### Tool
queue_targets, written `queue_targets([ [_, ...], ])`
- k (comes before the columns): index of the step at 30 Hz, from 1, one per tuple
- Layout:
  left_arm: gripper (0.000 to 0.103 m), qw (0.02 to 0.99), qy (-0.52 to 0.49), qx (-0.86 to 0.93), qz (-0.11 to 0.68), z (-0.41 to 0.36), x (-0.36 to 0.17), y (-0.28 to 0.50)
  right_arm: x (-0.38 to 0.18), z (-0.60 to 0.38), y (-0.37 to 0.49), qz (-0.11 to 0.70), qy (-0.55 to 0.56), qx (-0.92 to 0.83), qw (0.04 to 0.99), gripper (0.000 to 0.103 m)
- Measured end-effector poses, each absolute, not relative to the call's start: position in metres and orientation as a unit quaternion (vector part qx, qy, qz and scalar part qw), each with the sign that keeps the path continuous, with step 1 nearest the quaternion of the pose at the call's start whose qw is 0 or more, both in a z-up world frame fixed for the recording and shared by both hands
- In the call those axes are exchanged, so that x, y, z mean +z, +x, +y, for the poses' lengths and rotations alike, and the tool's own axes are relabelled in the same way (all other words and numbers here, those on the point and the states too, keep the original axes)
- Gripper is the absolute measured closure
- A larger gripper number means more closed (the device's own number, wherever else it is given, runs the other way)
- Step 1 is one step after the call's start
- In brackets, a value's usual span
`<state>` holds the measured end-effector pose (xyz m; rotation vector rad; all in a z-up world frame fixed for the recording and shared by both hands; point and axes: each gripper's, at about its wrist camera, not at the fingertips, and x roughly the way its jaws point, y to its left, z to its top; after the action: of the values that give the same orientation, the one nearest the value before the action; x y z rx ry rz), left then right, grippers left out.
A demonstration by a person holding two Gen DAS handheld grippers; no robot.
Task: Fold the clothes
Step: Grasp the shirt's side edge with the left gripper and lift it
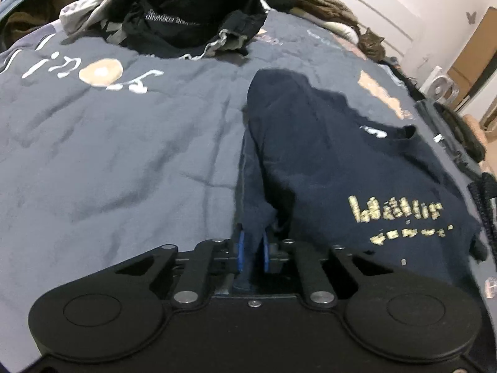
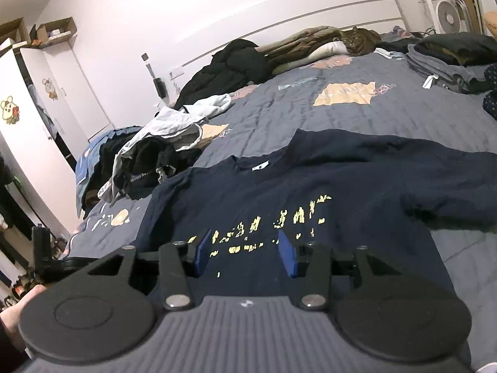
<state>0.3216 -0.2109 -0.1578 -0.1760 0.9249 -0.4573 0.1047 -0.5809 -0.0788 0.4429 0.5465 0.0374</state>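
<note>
A navy T-shirt (image 1: 326,168) with a cracked yellow print lies front up on the grey-blue bedspread (image 1: 108,161). In the left wrist view my left gripper (image 1: 253,250) is shut on the shirt's left edge, and a fold of navy cloth is pinched between the blue pads. In the right wrist view the same T-shirt (image 2: 279,192) spreads out ahead, collar away from me. My right gripper (image 2: 245,253) hovers over its lower front with the blue pads apart and nothing between them. The left gripper's black body (image 2: 43,255) shows at the far left of that view.
A heap of unfolded clothes (image 2: 149,155), black and light grey, lies at the bed's left. Folded garments (image 2: 450,62) are stacked at the far right. A cat (image 2: 357,42) rests by brown bedding at the white headboard. A white wardrobe (image 2: 28,118) stands left, and a fan (image 2: 447,15) at the back right.
</note>
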Motion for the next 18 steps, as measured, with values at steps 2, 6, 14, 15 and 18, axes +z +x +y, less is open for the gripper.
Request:
queue_targets([
  [2, 0.093, 0.874, -0.076, -0.212, 0.43, -0.199, -0.142, 0.322, -0.078, -0.581, 0.104, 0.266, 0.219, 0.02, 0.939, 0.057],
  [6, 0.093, 0.895, -0.053, -0.189, 0.401, -0.168, -0.107, 0.319, -0.076, -0.579, 0.104, 0.266, 0.222, 0.025, 0.938, 0.057],
  [14, 0.072, 0.89, 0.035, -0.164, 0.424, -0.143, -0.114, 0.314, -0.079, -0.572, 0.106, 0.275, 0.224, 0.034, 0.934, 0.056],
  [15, 0.065, 0.888, 0.043, -0.163, 0.428, -0.142, -0.118, 0.315, -0.08, -0.571, 0.107, 0.277, 0.223, 0.035, 0.934, 0.056],
  [18, 0.037, 0.895, 0.01, -0.149, 0.42, -0.132, -0.117, 0.321, -0.08, -0.567, 0.107, 0.279, 0.217, 0.04, 0.934, 0.056],
])
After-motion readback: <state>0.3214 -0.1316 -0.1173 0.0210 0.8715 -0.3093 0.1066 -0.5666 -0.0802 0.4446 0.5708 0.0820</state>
